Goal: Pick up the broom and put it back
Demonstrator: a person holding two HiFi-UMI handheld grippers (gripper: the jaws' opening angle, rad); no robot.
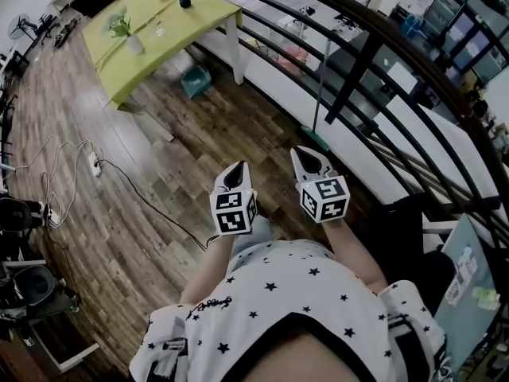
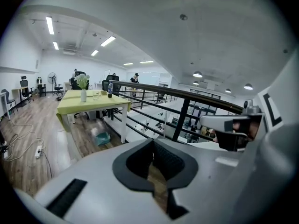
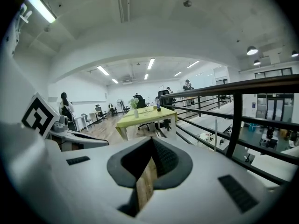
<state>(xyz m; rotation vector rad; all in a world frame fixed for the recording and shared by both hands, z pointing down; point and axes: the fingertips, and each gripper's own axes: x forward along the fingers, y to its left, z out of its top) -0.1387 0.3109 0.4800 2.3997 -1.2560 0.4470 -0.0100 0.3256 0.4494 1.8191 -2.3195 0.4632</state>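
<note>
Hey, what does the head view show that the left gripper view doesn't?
Only the head view: the star-print shirt and the marker cube on the left gripper. Only the left gripper view: ceiling lights and a person standing far off. Both: the green table, its vase, the black railing and the right gripper.

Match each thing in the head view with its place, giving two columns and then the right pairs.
1 long-handled broom with green head
2 white power strip
3 teal plastic box
4 white vase of flowers

A on the yellow-green table
B standing against the black metal railing
C under that table
D lying on open wooden floor

Pairs: 1-B; 2-D; 3-C; 4-A
</note>
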